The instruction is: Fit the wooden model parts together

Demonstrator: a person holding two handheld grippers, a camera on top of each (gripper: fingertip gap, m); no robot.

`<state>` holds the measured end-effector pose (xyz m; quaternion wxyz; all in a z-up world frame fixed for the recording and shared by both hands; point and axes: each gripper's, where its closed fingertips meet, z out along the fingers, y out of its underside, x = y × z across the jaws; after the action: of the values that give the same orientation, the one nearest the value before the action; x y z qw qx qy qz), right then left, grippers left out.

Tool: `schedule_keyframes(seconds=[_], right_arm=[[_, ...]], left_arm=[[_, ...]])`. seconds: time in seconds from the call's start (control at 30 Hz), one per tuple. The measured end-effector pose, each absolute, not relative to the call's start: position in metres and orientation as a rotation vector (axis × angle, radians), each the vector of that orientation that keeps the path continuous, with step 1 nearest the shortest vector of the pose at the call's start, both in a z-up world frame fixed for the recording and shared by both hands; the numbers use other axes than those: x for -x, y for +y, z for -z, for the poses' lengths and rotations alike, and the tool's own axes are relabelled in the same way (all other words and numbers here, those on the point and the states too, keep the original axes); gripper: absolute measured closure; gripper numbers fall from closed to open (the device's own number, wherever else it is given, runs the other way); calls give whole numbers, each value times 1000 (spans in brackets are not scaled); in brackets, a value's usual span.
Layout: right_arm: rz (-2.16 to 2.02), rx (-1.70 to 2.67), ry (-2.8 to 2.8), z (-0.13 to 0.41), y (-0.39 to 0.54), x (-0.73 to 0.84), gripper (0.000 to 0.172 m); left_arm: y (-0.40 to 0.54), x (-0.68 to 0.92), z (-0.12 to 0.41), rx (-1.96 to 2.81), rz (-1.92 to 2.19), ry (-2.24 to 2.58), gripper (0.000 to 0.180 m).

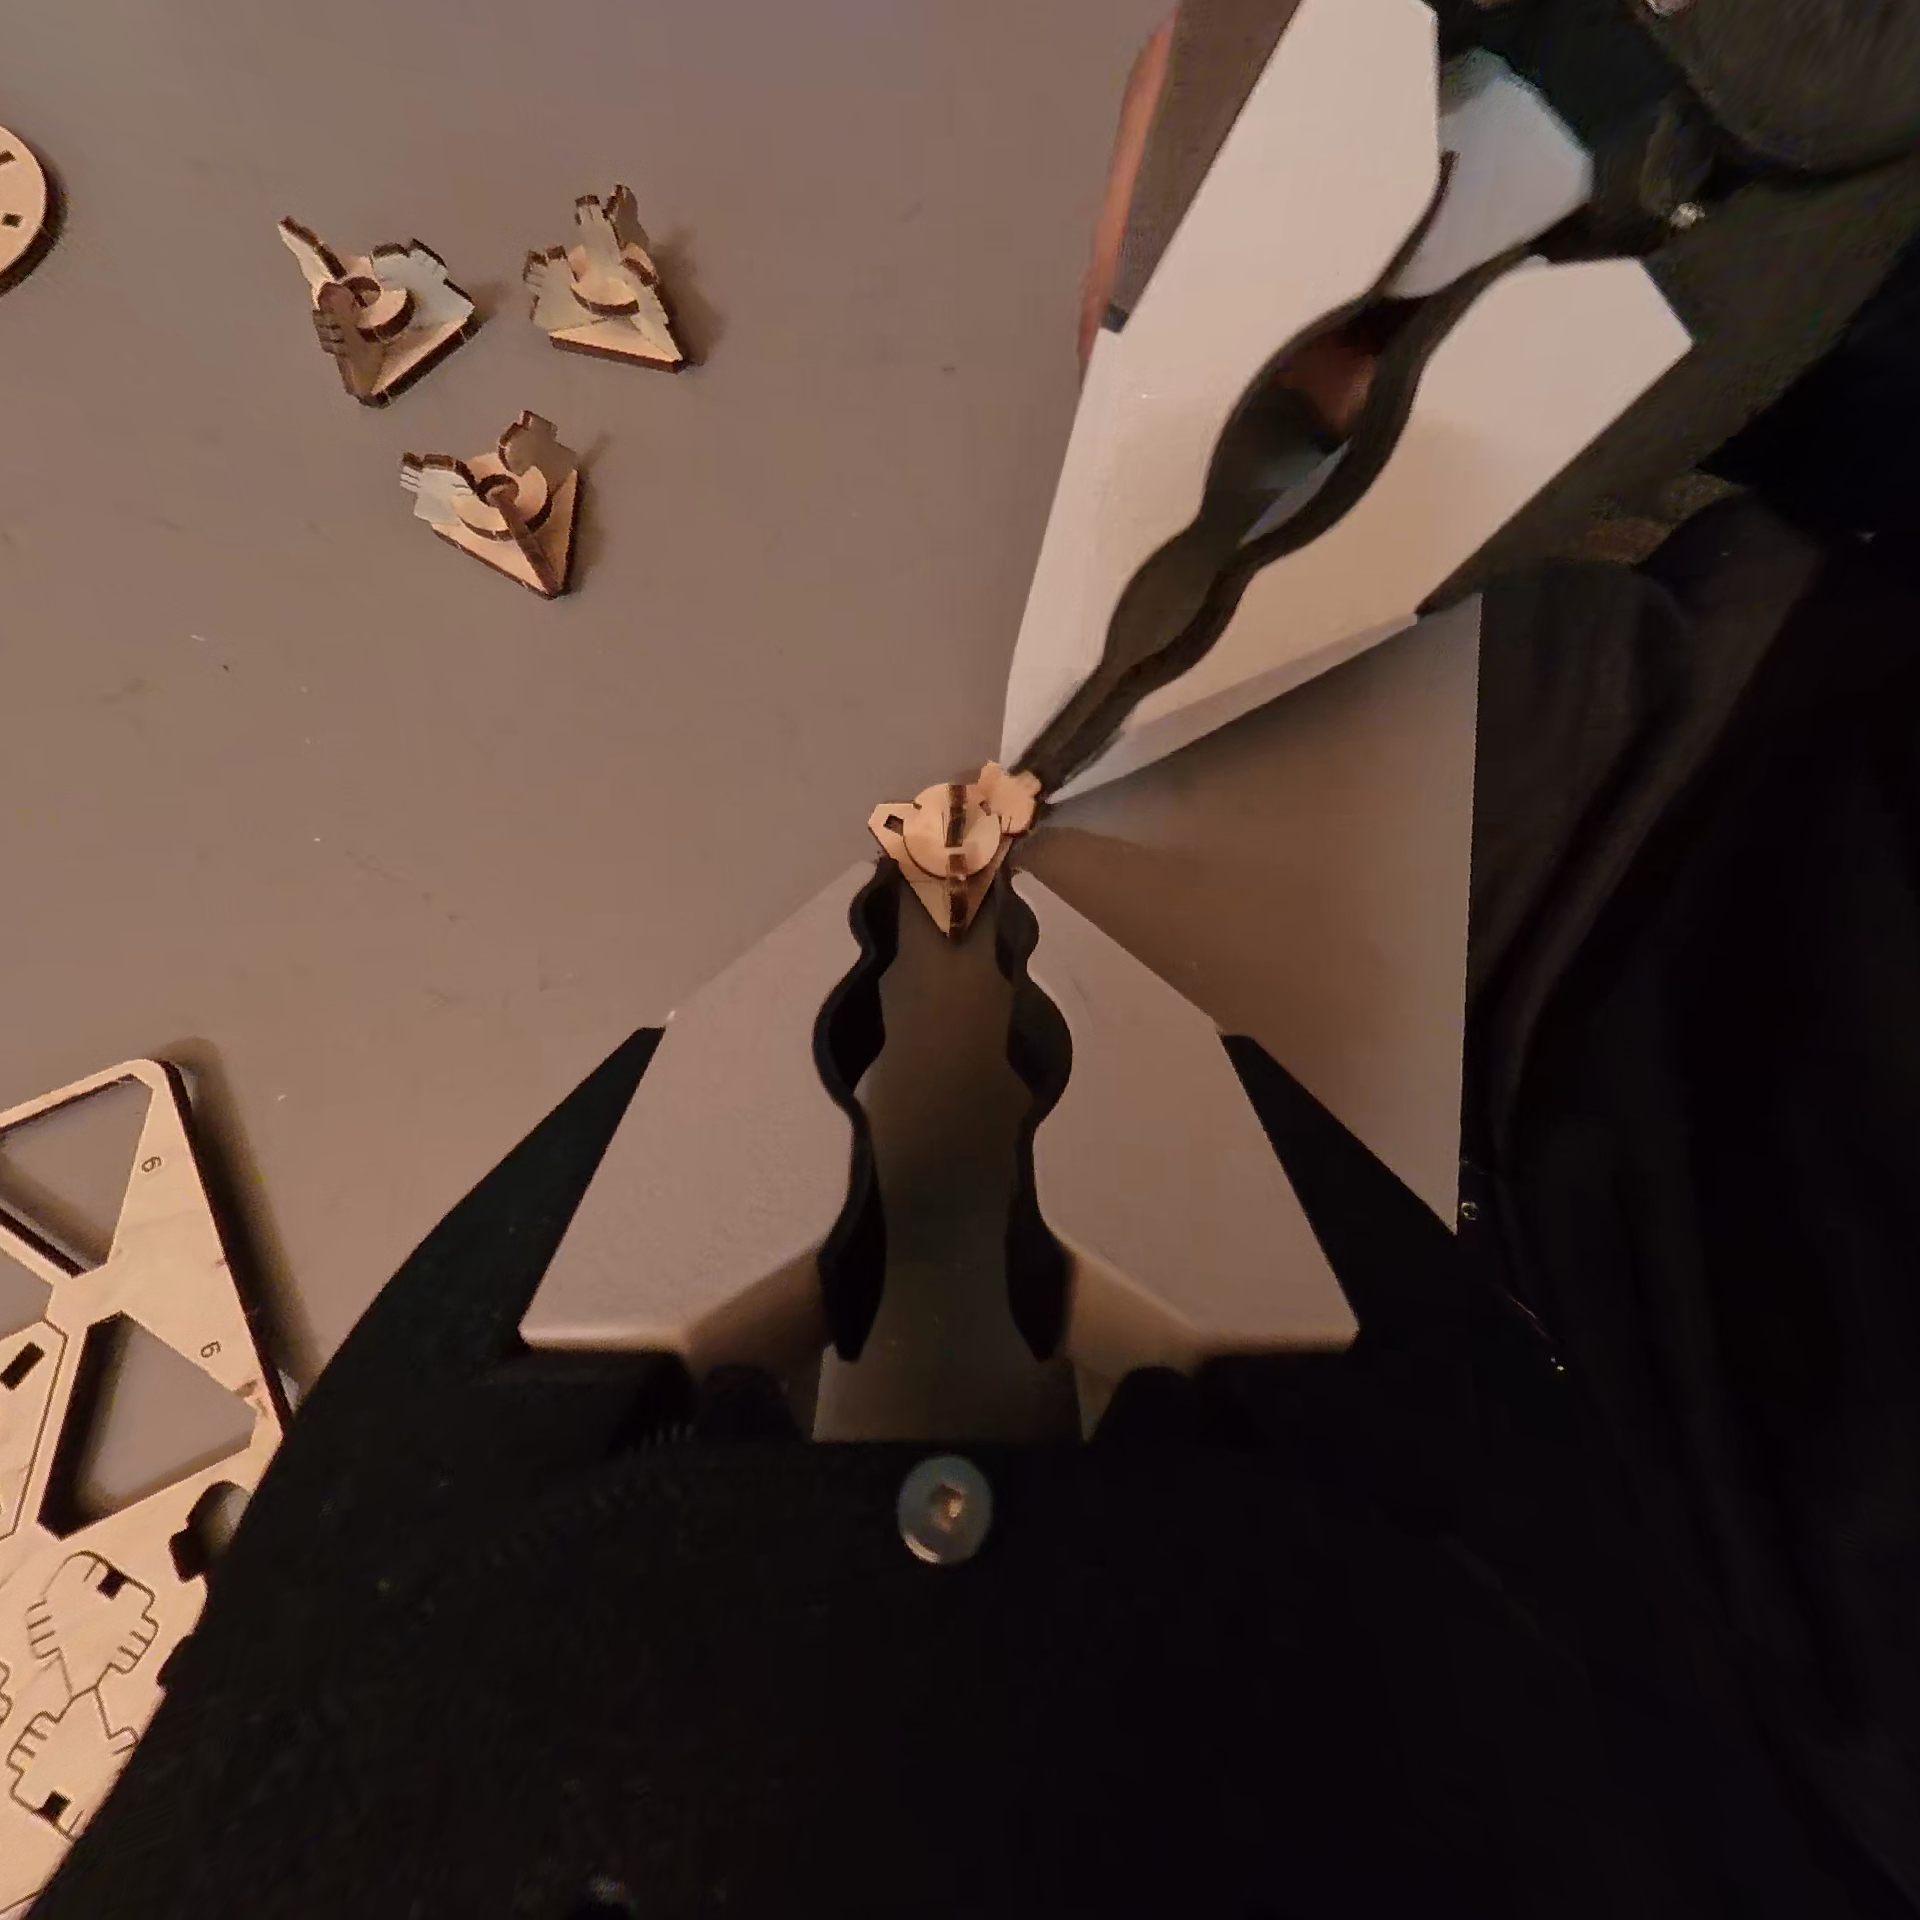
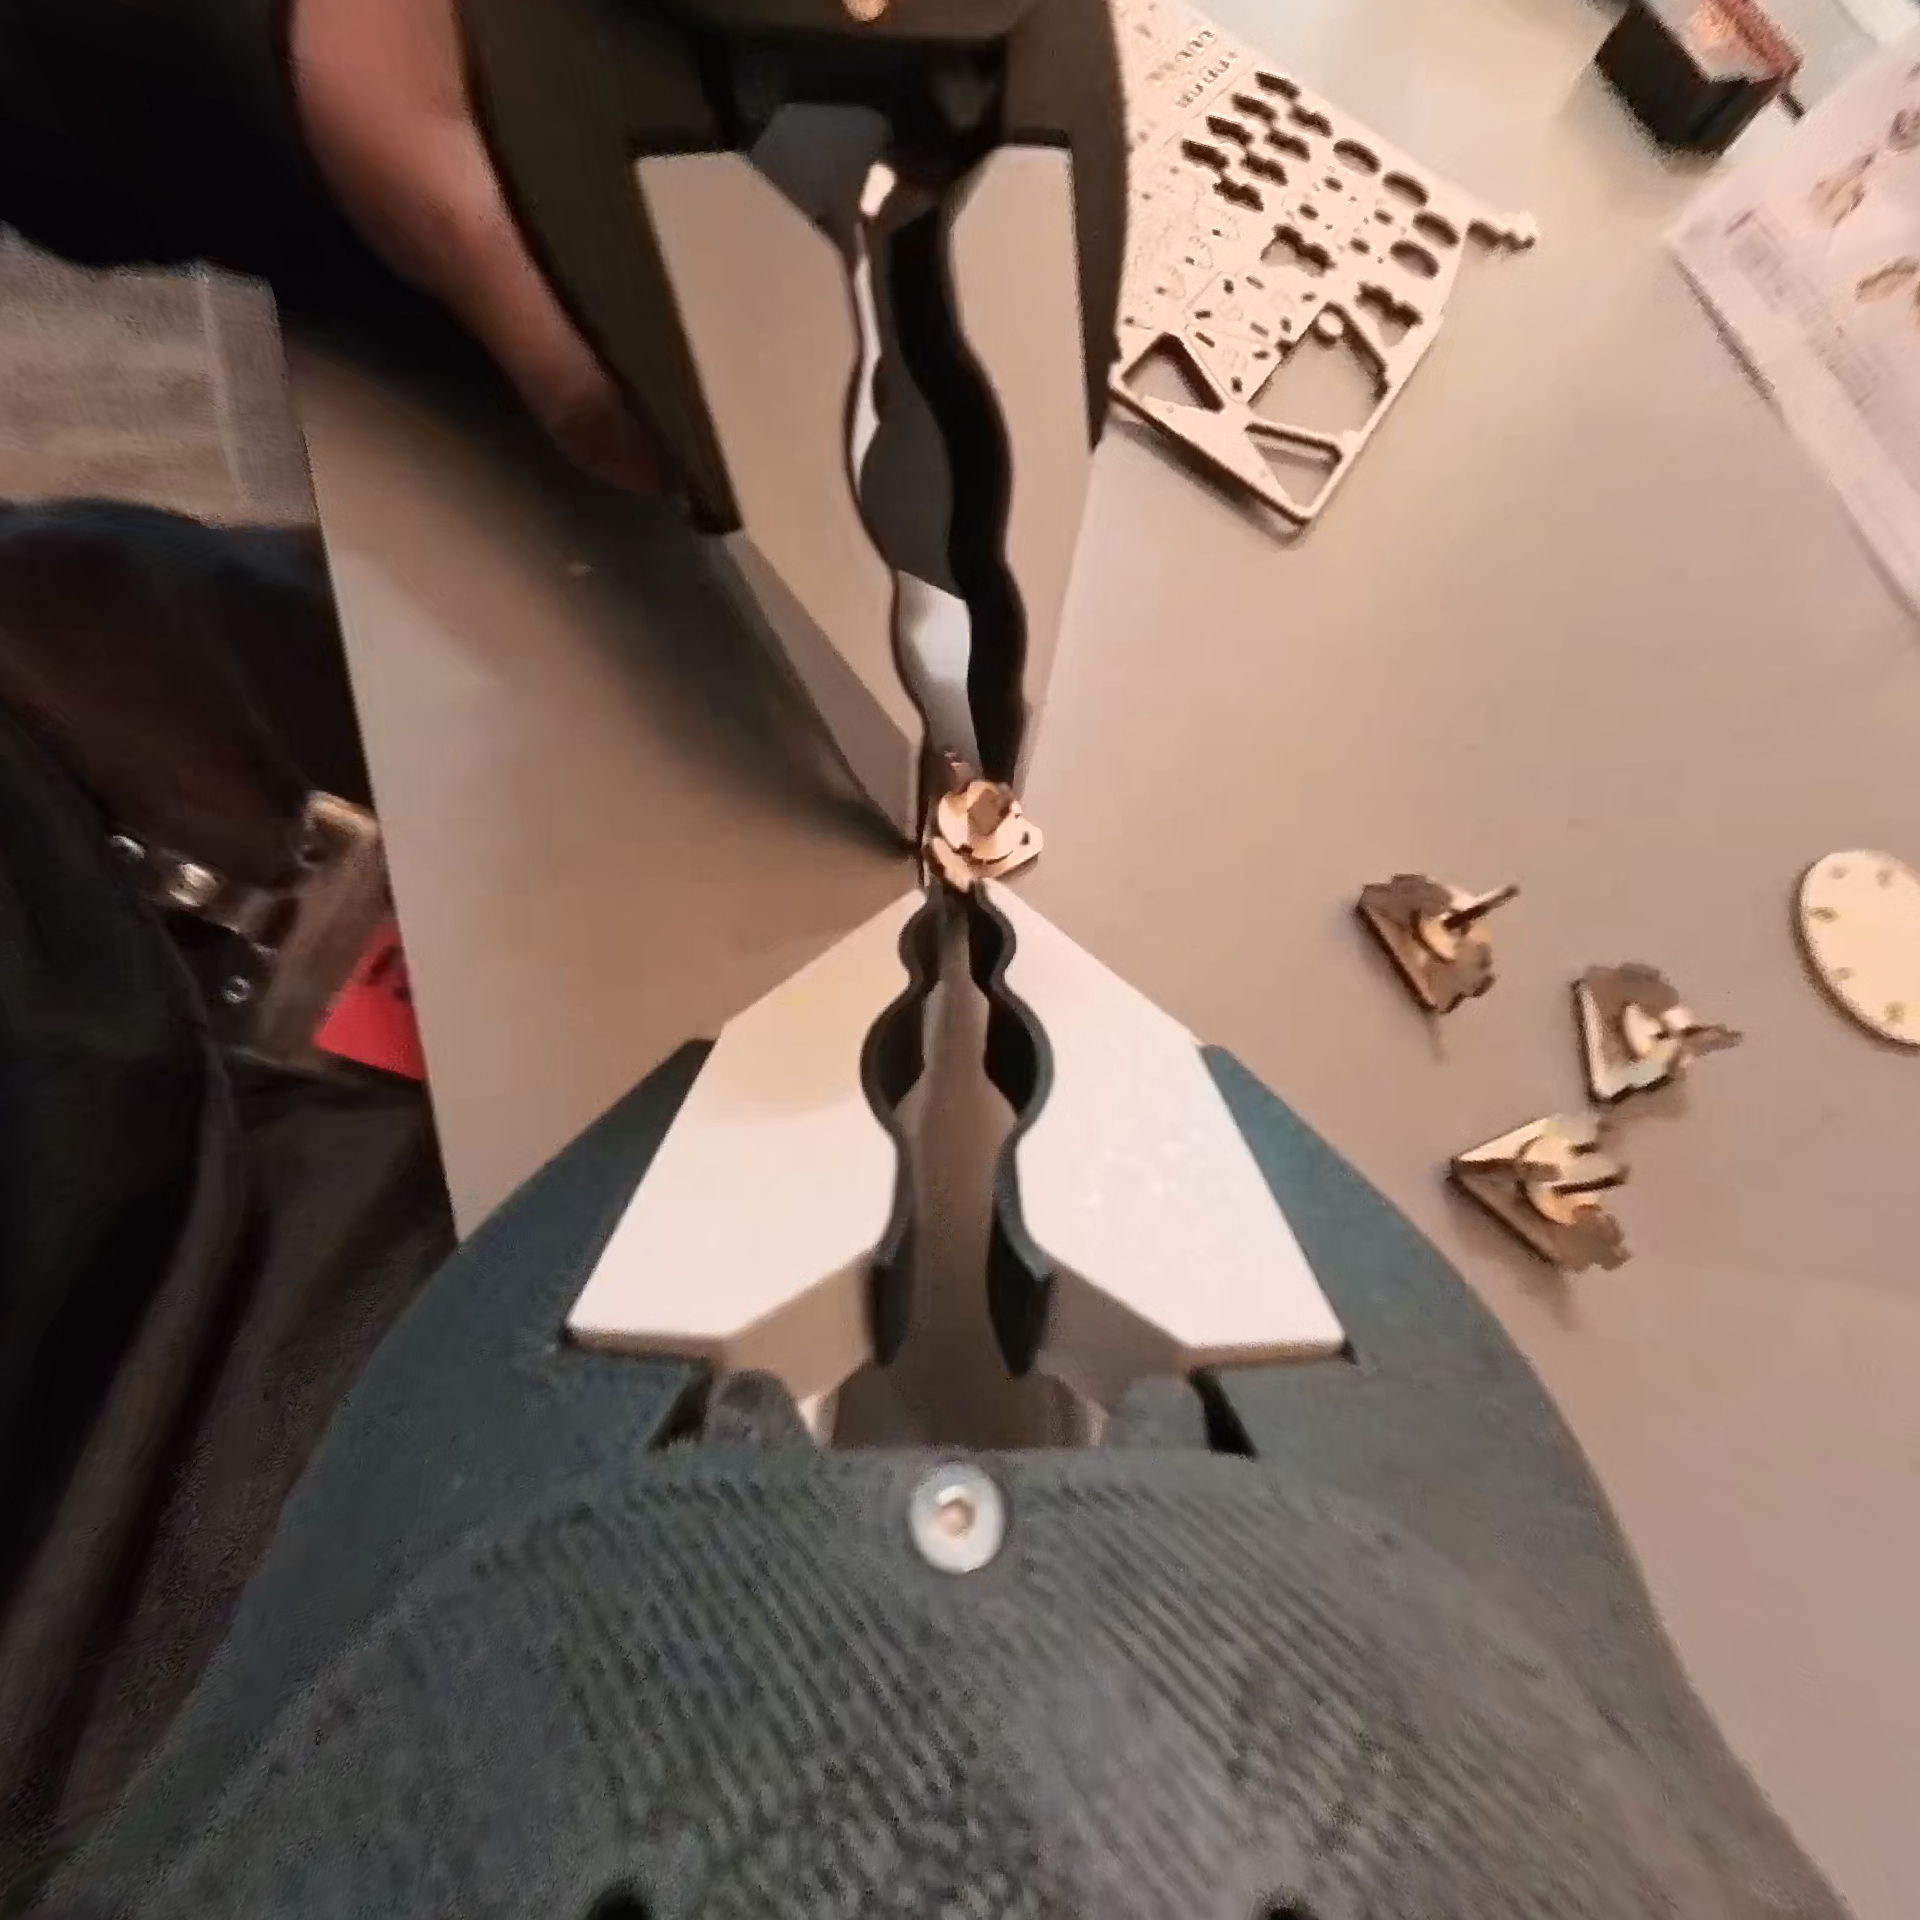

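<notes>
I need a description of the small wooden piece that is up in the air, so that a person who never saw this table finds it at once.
Start from the grey table, near its edge, where the two tools meet tip to tip. Between them is a small wooden assembly: a triangular base with a round disc, gripped by the left tool; the right tool pinches its lobed tab. Three similar assemblies lie on the table; only this one is held.

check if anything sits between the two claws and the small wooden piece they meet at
Nothing visible does. The left claw grips the small wooden piece by its pointed end, and the right claw pinches a small tab at its other side. The three similar pieces lie apart on the table.
</notes>
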<state>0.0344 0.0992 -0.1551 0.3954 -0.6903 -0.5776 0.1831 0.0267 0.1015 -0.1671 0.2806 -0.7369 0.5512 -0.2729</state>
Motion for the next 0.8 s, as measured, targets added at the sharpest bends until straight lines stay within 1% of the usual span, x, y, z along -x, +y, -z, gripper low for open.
schedule_keyframes(seconds=[0.27, 0.43, 0.8], right_arm=[[-7, 1437, -1706, 156, 100, -41, 170], [-179, 1575, -1635, 153, 97, -39, 170], [-139, 1672, -1619, 153, 97, -38, 170]], left_arm=[[103, -26, 167, 1981, 724, 1469, 164], [103, -26, 167, 1976, 719, 1470, 163], [103, -27, 167, 1964, 699, 1476, 162]])
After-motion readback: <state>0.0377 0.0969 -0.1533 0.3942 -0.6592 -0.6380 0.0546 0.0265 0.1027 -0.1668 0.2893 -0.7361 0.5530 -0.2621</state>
